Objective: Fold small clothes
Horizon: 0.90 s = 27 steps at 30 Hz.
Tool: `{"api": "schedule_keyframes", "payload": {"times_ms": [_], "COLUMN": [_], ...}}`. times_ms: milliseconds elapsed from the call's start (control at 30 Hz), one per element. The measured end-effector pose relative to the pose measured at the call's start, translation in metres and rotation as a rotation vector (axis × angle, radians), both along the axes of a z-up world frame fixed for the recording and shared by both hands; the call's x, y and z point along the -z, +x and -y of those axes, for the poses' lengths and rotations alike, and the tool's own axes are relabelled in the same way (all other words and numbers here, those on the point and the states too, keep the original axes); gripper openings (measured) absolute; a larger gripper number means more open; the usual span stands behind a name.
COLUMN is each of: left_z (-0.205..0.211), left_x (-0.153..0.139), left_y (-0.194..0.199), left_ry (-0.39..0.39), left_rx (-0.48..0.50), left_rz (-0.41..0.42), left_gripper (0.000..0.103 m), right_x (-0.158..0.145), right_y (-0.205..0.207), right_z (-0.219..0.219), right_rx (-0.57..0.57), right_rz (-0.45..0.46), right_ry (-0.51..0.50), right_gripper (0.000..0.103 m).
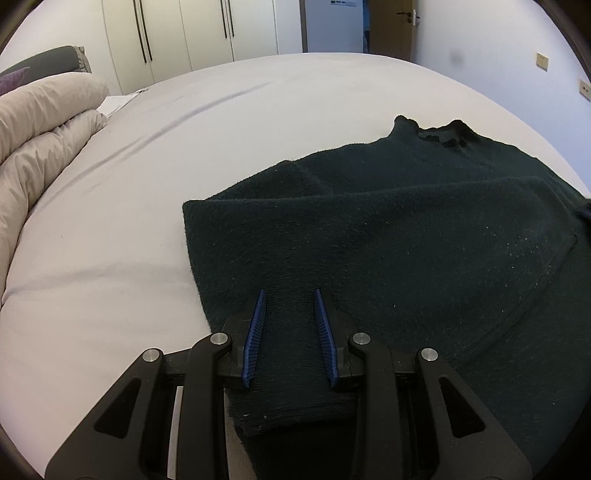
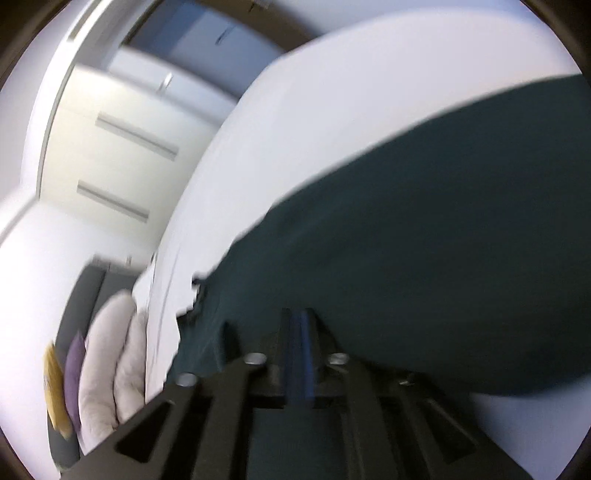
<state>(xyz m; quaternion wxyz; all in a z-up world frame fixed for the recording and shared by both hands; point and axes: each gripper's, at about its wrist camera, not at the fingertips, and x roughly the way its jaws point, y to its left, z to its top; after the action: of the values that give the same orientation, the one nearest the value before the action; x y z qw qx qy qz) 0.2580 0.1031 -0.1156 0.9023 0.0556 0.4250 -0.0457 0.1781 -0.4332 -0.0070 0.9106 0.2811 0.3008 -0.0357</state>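
Dark green knit, fuzzy, flecked with pale lint: a small sweater (image 1: 406, 229) lies on the white bed sheet (image 1: 147, 184), collar (image 1: 439, 134) at the far end, ribbed hem at the near end. One sleeve looks folded across the body, its edge running as a diagonal line over the chest; the left side edge lies straight.

Left gripper (image 1: 289, 306): jaws apart, blue ribbed pads on either side of a strip of ribbed cuff or hem that runs between them toward the camera. The pads do not appear to press the cloth; whether they touch it cannot be told.

Right gripper (image 2: 300, 332): view heavily blurred and tilted. Blue pads appear drawn together with no visible gap; dark green fabric (image 2: 443, 240) sits right at the tips, but whether any is pinched cannot be told.

A rumpled beige duvet (image 1: 40, 125) sits at the far left of the bed, wardrobe doors (image 1: 184, 33) beyond.

Judgement: folding is partway. At least one side looks turned in; the near strip and the final fold of hem toward collar appear still to do.
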Motion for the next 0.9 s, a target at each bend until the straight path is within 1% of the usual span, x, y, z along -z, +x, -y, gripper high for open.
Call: {"api": "schedule_keyframes", "payload": {"times_ms": [33,67,100,133,167,200,233,267,300,333,400,533,667,767,833,867,900], "left_z": [0.001,0.003,0.005,0.007,0.009,0.011,0.013,0.014,0.014,0.015,0.017,0.022,0.023,0.024,0.023,0.023,0.022], "left_x": [0.000,0.001,0.001,0.001,0.001,0.002,0.002,0.002,0.002,0.002,0.003,0.003,0.004,0.004,0.004,0.004,0.004], "left_y": [0.000,-0.001,-0.001,-0.002,-0.002,-0.002,-0.003,-0.003,-0.003,-0.003,-0.002,-0.001,-0.001,-0.001,-0.001,-0.001,-0.001], "left_ry": [0.007,0.021,0.035,0.050,0.065,0.077,0.083,0.088,0.092,0.094,0.107,0.141,0.144,0.143,0.138,0.133,0.130], "left_rx": [0.000,0.000,-0.001,-0.001,-0.001,-0.002,-0.002,-0.002,-0.002,-0.003,-0.003,-0.005,-0.005,-0.006,-0.006,-0.006,-0.006], "left_rz": [0.001,0.003,0.005,0.008,0.010,0.012,0.013,0.014,0.014,0.014,0.014,0.019,0.020,0.023,0.024,0.024,0.024], "left_gripper": [0.028,0.028,0.028,0.028,0.028,0.028,0.028,0.028,0.028,0.028,0.028,0.028,0.028,0.028,0.028,0.028,0.028], "right_x": [-0.015,-0.024,-0.037,-0.049,-0.056,-0.060,-0.061,-0.059,-0.056,-0.053,-0.051,-0.046,-0.051,-0.050,-0.051,-0.050,-0.050], "right_y": [-0.027,-0.044,-0.074,-0.106,-0.129,-0.160,-0.179,-0.205,-0.222,-0.243,-0.258,-0.257,-0.240,-0.231,-0.231,-0.229,-0.228], "right_z": [0.013,0.024,0.041,0.063,0.080,0.107,0.127,0.154,0.172,0.193,0.212,0.237,0.244,0.247,0.252,0.253,0.254], "right_rx": [0.005,0.022,0.076,0.151,0.205,0.279,0.333,0.413,0.460,0.497,0.503,0.521,0.532,0.541,0.550,0.554,0.558], "right_rz": [0.043,0.066,0.101,0.134,0.158,0.179,0.179,0.174,0.183,0.210,0.234,0.261,0.272,0.291,0.308,0.319,0.324], "right_ry": [0.014,0.022,0.024,0.028,0.040,0.078,0.113,0.175,0.227,0.292,0.342,0.425,0.411,0.430,0.445,0.451,0.450], "right_gripper": [0.038,0.047,0.059,0.064,0.064,0.064,0.064,0.064,0.064,0.059,0.058,0.058,0.057,0.050,0.041,0.039,0.033]}}
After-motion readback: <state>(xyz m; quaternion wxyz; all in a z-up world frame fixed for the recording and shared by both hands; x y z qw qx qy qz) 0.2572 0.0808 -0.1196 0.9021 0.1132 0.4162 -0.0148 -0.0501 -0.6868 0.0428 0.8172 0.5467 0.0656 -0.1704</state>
